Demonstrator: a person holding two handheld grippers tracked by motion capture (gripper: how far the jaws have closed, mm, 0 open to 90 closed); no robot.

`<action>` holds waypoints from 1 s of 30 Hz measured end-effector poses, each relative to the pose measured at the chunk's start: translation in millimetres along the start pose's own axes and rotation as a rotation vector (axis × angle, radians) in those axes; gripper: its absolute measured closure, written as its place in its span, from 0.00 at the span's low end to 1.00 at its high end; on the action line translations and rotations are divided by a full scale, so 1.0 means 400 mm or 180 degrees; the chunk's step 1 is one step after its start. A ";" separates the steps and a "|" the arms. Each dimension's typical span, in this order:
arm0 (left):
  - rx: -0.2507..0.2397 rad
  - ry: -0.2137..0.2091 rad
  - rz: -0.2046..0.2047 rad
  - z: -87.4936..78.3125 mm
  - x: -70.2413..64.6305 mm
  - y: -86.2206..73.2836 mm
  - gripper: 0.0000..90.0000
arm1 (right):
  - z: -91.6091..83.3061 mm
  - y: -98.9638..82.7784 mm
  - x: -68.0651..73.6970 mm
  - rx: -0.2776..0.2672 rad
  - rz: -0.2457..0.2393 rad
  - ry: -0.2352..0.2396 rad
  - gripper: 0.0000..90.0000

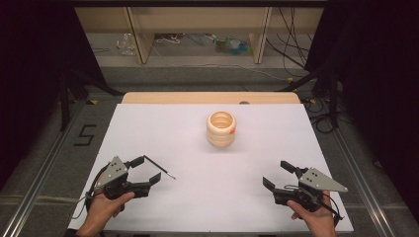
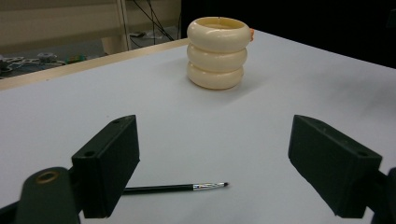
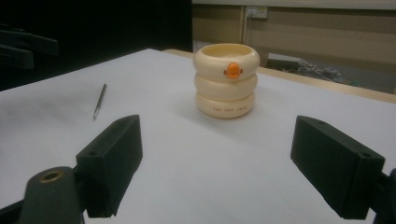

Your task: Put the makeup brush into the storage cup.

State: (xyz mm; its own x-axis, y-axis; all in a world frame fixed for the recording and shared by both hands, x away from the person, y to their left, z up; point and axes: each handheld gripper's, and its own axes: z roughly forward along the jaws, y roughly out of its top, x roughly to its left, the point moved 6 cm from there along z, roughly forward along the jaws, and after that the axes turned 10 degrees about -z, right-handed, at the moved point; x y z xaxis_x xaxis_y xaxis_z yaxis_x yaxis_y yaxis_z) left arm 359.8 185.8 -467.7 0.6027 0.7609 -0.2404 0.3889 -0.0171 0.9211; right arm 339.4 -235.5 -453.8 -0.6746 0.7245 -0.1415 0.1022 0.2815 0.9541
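Observation:
A cream holder (image 1: 221,129) shaped like three stacked rings stands upright in the middle of the white table (image 1: 188,143); it has an orange duck bill on one side (image 3: 232,71). A thin black paintbrush (image 1: 159,167) lies flat at the front left, its tip pointing right (image 2: 187,187). My left gripper (image 1: 143,170) rests on the table with its jaws wide apart on either side of the brush, touching nothing. At the front right, my right gripper (image 1: 277,174) also rests open and empty, facing the holder (image 3: 226,80).
The table's far wooden edge (image 1: 210,97) borders a floor with cables and shelf legs (image 1: 141,37). Metal rails (image 1: 44,163) run along both sides. Dark curtains close off left and right. White tabletop surrounds the holder (image 2: 217,46).

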 end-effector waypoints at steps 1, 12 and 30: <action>0.0000 0.0000 0.0000 0.000 0.000 0.000 0.18 | 0.000 0.000 0.000 0.0000 0.0000 0.0000 0.20; -0.0024 -0.0070 0.0052 0.001 -0.009 0.004 0.18 | 0.006 -0.009 0.004 0.0031 0.0095 0.0001 0.21; 0.0255 -0.0152 -0.0038 0.050 0.000 0.041 0.18 | 0.012 -0.010 0.015 0.0065 0.0091 0.0103 0.21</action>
State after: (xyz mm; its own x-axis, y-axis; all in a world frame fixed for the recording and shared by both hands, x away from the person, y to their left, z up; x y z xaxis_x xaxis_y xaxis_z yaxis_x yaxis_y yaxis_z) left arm 380.1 172.4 -459.0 0.6295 0.7296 -0.2673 0.4496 -0.0615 0.8911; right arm 338.6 -229.5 -459.7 -0.6944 0.7118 -0.1055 0.1364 0.2742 0.9519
